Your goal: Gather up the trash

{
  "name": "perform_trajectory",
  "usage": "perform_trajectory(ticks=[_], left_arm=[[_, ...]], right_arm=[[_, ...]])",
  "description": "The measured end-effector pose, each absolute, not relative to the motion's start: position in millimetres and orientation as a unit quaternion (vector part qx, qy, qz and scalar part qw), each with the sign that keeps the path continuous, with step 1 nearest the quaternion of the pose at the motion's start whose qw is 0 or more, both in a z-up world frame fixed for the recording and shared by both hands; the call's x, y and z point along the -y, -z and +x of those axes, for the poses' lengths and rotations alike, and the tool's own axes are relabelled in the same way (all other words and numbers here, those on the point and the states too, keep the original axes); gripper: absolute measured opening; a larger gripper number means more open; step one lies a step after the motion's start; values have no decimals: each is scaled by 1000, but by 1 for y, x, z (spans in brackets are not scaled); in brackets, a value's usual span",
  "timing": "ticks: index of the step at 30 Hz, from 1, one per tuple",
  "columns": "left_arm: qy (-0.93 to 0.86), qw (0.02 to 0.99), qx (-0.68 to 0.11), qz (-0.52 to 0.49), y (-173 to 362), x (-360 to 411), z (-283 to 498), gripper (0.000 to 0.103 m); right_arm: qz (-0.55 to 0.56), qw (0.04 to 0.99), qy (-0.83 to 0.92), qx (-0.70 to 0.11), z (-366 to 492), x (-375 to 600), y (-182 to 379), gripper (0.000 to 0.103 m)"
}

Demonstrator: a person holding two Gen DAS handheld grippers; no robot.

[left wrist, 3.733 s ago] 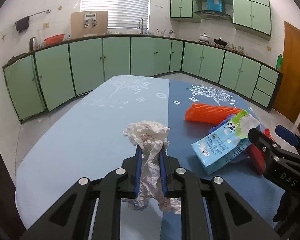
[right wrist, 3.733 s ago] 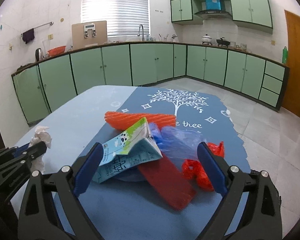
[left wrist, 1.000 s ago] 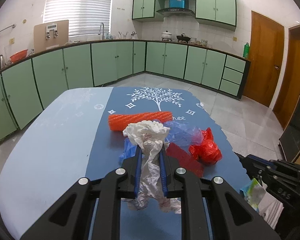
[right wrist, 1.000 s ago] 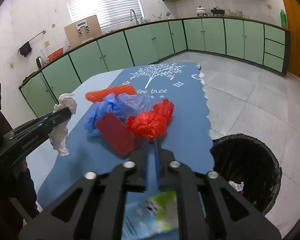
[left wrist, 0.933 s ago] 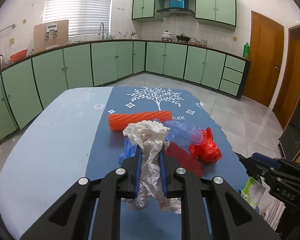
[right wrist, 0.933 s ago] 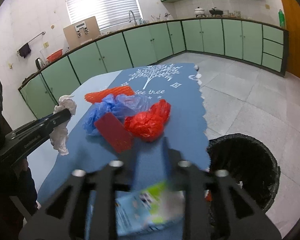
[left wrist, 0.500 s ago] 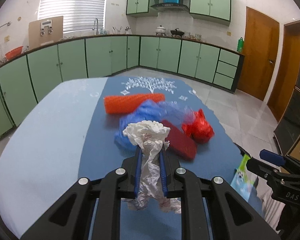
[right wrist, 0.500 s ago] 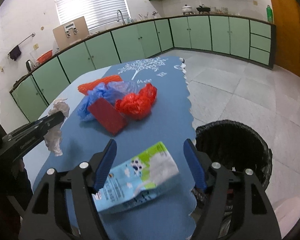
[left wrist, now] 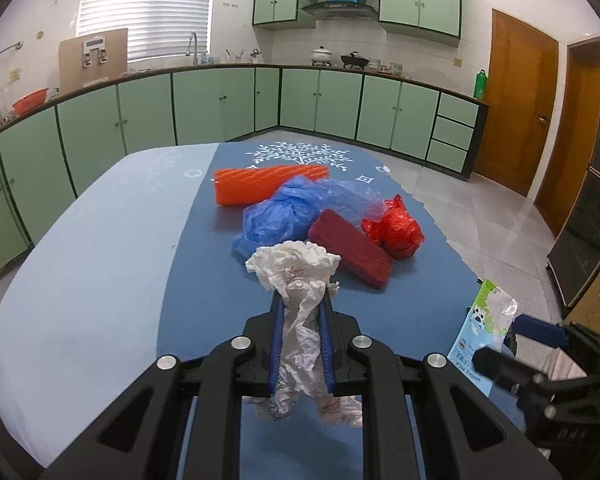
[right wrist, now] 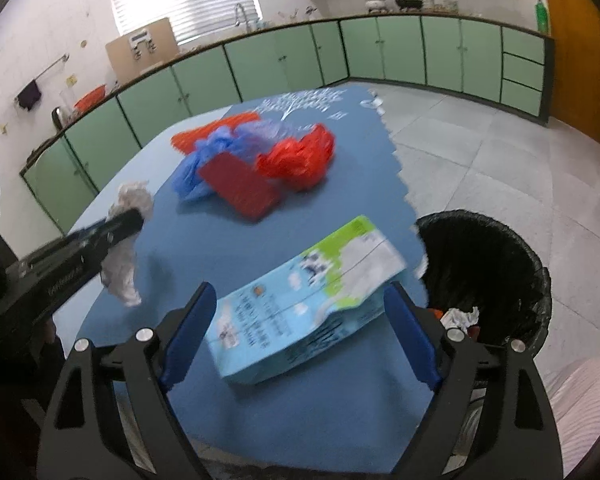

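My left gripper (left wrist: 302,308) is shut on a crumpled white paper wad (left wrist: 296,268), held above the blue table (left wrist: 100,272); the wad also shows in the right wrist view (right wrist: 130,200). My right gripper (right wrist: 296,316) is open. A blue-and-green milk carton (right wrist: 304,304) lies loose between its jaws near the table's edge, blurred; it also shows in the left wrist view (left wrist: 482,332). A black-lined trash bin (right wrist: 488,276) stands on the floor beside the table, with white scraps inside.
On the table lie an orange ribbed roll (left wrist: 268,188), a blue plastic bag (left wrist: 288,216), a dark red flat block (left wrist: 350,250) and a red plastic bag (left wrist: 396,232). Green cabinets (left wrist: 220,108) line the walls; wooden doors (left wrist: 516,96) stand right.
My right gripper carried the milk carton off the pile toward the bin, then opened; the carton now sits loose between its jaws. My left gripper kept hold of the paper wad.
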State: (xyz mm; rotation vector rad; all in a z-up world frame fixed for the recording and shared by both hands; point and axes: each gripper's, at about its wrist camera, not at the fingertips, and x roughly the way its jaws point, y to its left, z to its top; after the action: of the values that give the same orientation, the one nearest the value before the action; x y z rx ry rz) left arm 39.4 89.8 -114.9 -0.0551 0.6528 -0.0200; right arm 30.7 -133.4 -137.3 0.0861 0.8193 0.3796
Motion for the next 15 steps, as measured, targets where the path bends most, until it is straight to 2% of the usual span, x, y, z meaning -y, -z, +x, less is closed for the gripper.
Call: perform_trajectory(ticks=[11,15], left_arm=[[-6,941,-337,-32,127,-105,38,16],[-15,939,-341,-39,131,-113,39,16]], right_arm=[[50,893,-198,-401,44,122,147,87],[46,893,-199,-401,53,115,147,92]])
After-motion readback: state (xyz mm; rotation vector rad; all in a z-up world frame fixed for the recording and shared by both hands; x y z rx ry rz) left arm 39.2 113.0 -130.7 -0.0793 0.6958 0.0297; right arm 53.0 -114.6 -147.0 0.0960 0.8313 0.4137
